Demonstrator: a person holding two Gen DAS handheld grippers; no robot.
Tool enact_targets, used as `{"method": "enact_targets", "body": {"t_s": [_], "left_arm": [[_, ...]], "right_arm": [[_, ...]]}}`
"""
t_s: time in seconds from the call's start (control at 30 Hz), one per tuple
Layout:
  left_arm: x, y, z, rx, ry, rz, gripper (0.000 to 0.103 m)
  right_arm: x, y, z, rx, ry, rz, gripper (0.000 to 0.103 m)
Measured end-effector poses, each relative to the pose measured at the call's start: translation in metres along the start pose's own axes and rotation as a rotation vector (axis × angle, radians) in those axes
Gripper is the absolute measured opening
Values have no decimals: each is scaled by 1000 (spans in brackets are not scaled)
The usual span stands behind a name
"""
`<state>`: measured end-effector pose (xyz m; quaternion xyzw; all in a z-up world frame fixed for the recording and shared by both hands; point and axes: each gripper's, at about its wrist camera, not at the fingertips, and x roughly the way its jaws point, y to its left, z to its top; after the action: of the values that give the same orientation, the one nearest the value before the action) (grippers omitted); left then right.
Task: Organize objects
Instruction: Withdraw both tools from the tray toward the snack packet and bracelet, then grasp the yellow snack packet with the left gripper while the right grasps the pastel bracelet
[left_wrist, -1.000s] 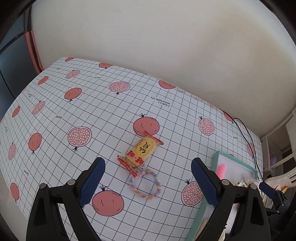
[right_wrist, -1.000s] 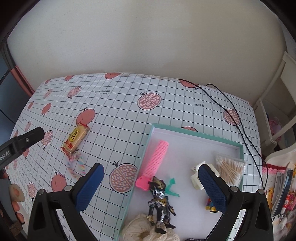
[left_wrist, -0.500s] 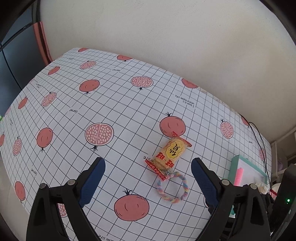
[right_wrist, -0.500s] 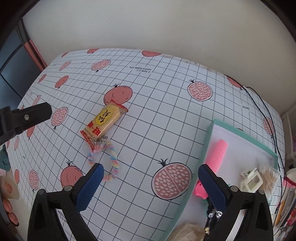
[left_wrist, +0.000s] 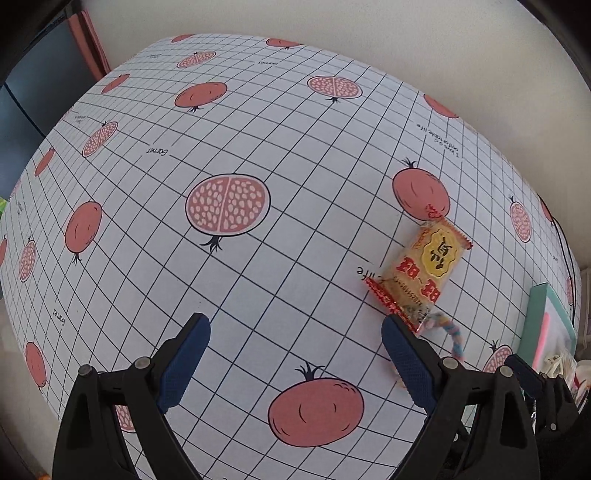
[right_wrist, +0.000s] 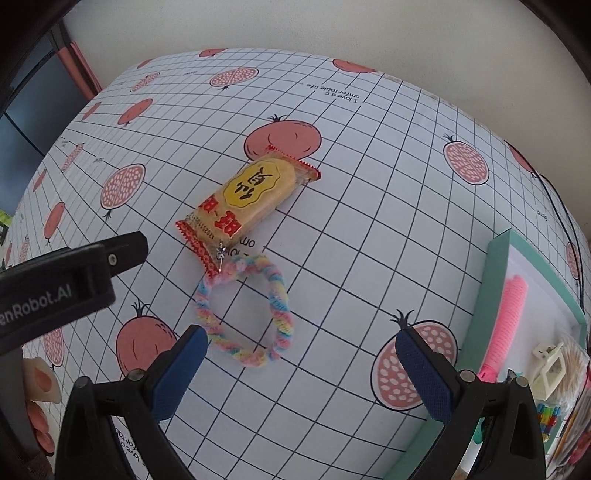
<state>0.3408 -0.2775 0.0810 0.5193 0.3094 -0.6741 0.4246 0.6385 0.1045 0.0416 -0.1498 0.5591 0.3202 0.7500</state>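
Note:
A yellow snack packet (right_wrist: 245, 201) with red crimped ends lies on the pomegranate-print tablecloth (right_wrist: 369, 229). A pastel twisted ring (right_wrist: 247, 310) lies against its near end. My right gripper (right_wrist: 301, 362) hangs open just in front of the ring, its left finger next to the ring's near edge. In the left wrist view the packet (left_wrist: 421, 271) sits at the right, by the right finger of my open left gripper (left_wrist: 295, 350), which holds nothing. Only a short piece of the ring (left_wrist: 454, 336) shows there.
A teal-rimmed white tray (right_wrist: 496, 280) stands at the right with a pink comb (right_wrist: 506, 325), a white clip (right_wrist: 550, 369) and cotton swabs. A black cable (right_wrist: 561, 221) runs along the table's far right. The left gripper's body (right_wrist: 70, 280) and a hand sit at left.
Both grippers have moved left and closer to the table. The packet and ring now loom large before the right gripper, and the tray has slid to the right edge of both views.

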Motion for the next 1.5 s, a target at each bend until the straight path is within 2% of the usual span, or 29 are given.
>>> {"method": "enact_targets", "body": {"t_s": [0.27, 0.57, 0.9, 1.1, 1.33, 1.5], "left_arm": [[4, 9, 2, 16, -5, -7, 94], [6, -1, 2, 89, -2, -36, 94], [3, -18, -1, 178, -34, -77, 94], [2, -32, 4, 243, -67, -129, 94], [6, -45, 9, 315, -88, -195, 94], [9, -57, 4, 384, -104, -210, 94]], "right_arm": [[17, 12, 0, -22, 27, 9, 103], [28, 5, -2, -4, 28, 4, 103], [30, -9, 3, 6, -31, -19, 103], [31, -18, 12, 8, -71, -23, 103], [24, -29, 10, 37, -113, -33, 90], [22, -30, 11, 61, -130, -41, 81]]}}
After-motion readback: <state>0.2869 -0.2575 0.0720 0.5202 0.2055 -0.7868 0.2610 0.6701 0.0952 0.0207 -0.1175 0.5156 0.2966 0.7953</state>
